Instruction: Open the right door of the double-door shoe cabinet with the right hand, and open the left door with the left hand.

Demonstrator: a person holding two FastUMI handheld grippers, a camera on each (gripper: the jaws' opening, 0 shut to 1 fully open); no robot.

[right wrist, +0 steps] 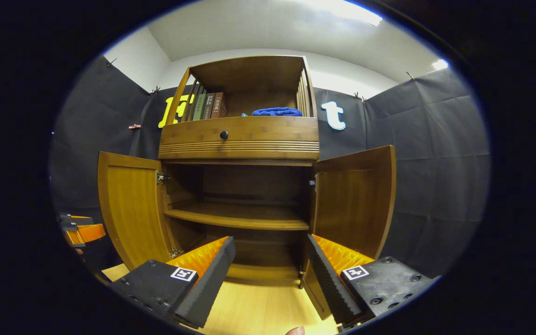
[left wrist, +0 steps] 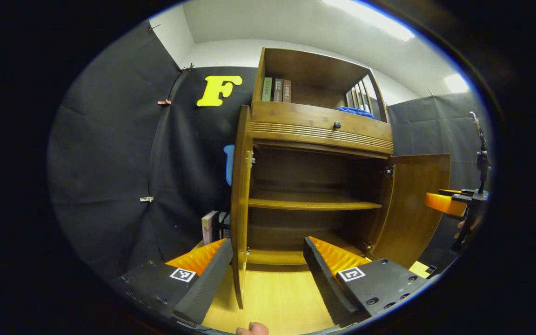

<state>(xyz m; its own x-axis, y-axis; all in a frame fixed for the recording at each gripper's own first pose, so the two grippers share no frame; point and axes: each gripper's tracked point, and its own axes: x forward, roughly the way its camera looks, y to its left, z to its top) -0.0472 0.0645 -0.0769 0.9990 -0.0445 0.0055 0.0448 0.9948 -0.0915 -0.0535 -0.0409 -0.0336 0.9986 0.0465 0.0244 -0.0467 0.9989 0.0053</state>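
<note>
Both tongs gape before the shoe cabinet's wide-open doors.

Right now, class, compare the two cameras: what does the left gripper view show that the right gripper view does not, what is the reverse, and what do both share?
Left gripper view: a row of books standing low beside the cabinet, the left door edge-on, and the right hand-held gripper far right.
Right gripper view: the left door's inner face, and the left hand-held gripper far left.
Both: the open right door, the inner shelf, the drawer knob, the top-shelf books and the blue cloth.
</note>
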